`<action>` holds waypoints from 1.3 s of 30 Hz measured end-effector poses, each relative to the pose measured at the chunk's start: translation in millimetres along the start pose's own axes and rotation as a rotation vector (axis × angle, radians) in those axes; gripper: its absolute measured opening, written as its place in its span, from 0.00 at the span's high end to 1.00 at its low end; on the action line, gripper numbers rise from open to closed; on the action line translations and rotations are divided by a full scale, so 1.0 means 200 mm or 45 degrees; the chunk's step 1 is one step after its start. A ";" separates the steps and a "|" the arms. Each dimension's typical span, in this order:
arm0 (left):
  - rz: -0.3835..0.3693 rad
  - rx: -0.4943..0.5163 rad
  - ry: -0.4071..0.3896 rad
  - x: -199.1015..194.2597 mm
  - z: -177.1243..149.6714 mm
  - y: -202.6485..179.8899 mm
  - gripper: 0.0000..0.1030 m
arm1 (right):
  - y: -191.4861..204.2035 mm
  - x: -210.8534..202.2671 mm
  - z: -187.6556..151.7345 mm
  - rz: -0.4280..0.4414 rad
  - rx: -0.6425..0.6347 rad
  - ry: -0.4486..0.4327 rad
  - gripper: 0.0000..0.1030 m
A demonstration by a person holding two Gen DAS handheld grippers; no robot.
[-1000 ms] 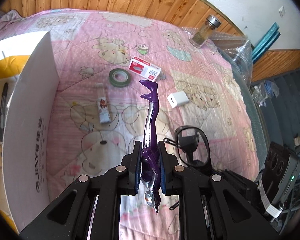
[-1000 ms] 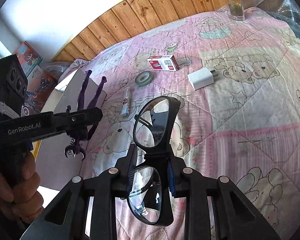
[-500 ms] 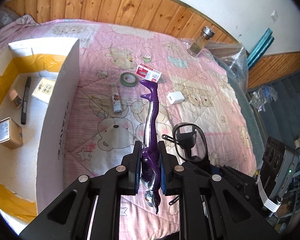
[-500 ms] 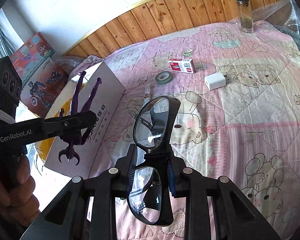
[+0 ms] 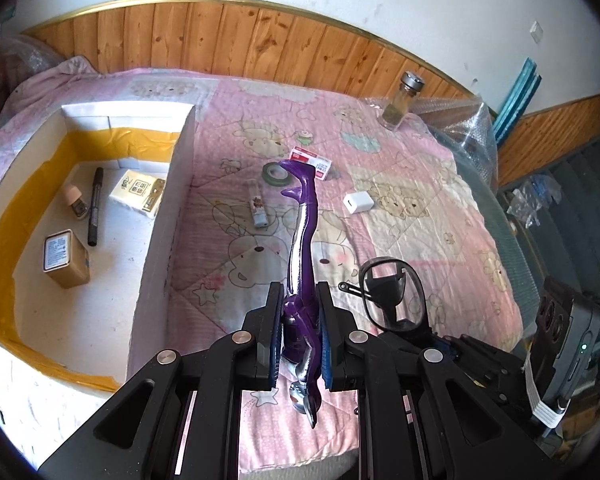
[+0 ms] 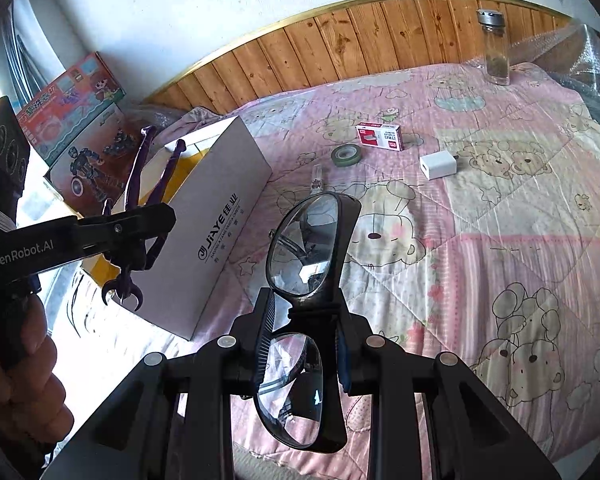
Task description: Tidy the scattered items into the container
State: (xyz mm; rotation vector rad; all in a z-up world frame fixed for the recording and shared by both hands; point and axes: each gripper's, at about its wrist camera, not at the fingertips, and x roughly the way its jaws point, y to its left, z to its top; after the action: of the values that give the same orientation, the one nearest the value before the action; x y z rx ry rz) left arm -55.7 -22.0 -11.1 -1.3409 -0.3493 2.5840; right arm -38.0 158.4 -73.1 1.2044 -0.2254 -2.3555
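the purple pliers (image 5: 305, 240) have glossy, smooth plastic-coated handles and shiny metal at the jaws. the glasses (image 6: 308, 248) show clear glossy lenses in a dark, slightly shiny frame. the quilt (image 5: 420, 200) is soft stitched cloth, the box (image 6: 216, 240) matt white cardboard, the wall panelling (image 5: 260, 40) varnished wood.

The white box (image 5: 168, 216) is open on top, its near wall stands between the quilt (image 5: 400, 216) and the floor inside, which has bare room beside the marker (image 5: 95, 206).
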 end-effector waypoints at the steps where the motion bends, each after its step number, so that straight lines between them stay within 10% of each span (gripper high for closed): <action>1: -0.002 -0.001 -0.005 -0.01 -0.01 0.00 0.85 | 0.01 -0.01 -0.01 -0.002 -0.007 -0.001 0.72; 39: -0.062 -0.170 -0.123 -0.33 -0.12 0.31 0.85 | 0.45 -0.09 0.10 0.005 -0.312 -0.089 0.72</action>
State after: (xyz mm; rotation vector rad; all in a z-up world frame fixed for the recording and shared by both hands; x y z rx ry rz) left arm -3.3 -97.8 7.1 -1.2342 -0.5729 2.6312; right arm -13.1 87.0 -15.7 1.0052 0.0377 -2.3438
